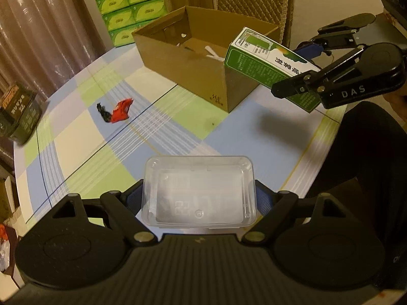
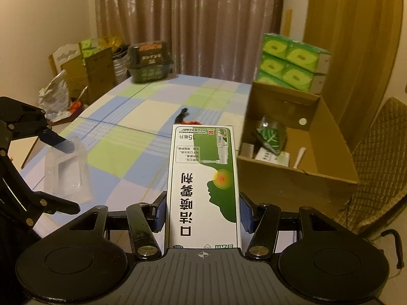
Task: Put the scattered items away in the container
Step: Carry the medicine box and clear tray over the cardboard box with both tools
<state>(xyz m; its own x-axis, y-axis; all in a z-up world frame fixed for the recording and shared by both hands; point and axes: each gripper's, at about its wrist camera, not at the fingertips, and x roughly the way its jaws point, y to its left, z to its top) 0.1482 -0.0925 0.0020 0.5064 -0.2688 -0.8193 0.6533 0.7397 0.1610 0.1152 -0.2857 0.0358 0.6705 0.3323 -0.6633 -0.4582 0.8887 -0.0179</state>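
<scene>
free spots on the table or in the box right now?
Bare checked tablecloth between the red toy, the cardboard box and the near edge. In the right wrist view the box's right half is bare; its left half is crowded with a green packet and small cartons.

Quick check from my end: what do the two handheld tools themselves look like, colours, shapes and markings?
Both match: the left tool and right tool have black linkage fingers with silver pivot pins, blue pads, round black side discs and a ribbed grey front plate. The right one's side reads "DAS" in white letters.
</scene>
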